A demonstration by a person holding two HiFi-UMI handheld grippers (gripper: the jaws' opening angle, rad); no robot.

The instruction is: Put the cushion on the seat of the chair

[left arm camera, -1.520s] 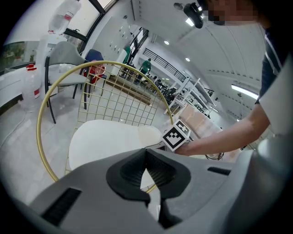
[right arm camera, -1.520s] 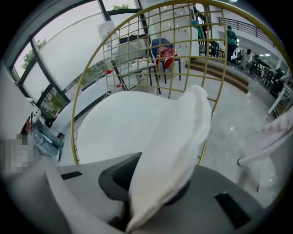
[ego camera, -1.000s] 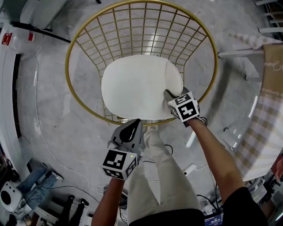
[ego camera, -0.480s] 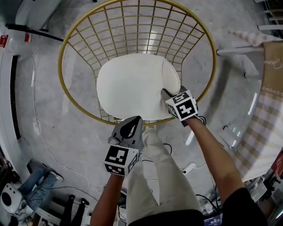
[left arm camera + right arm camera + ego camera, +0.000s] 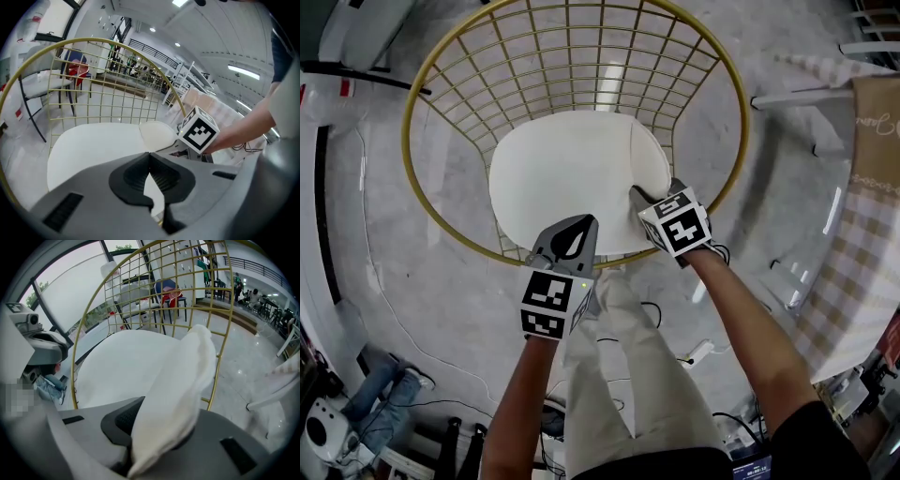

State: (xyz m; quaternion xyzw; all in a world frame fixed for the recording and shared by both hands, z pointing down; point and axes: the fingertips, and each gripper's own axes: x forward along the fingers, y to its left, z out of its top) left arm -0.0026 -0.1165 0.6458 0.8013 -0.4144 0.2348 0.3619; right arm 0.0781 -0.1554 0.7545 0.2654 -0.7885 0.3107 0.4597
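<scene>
Seeing cushion (image 5: 562, 178) lying mostly flat on the seat of the gold wire chair (image 5: 422, 112), covering the seat pan right up to the front rim. Right side not settled: curling upward into a fold rather than lying down.

Pinching that right edge with right gripper (image 5: 636, 199). Jaws partly closed on a thick bunch of the white cover, with the material bulging up and out from between the pads in the right gripper view.

Holding left gripper (image 5: 575, 230) clenched fully shut on nothing, tips just above the cushion's front edge. Contact there not clear from any view.

Judging handling from how it bunches:
- Looking light and soft, with no stiffness; folding wherever pinched, sagging wherever unsupported.
- Looking like fabric cover, so gripping well; unlikely to be slipping out of the pads.
- Not fragile; squeezing hard probably doing no harm beyond a crease.

Best hold, probably: taking a shallow bite on the outer seam, not deep into the padding. Working two opposite edges for any shifting, since dragging from one edge likely just rucking it up. Releasing the right edge low, or patting it flat afterwards, to be avoiding a standing fold.
</scene>
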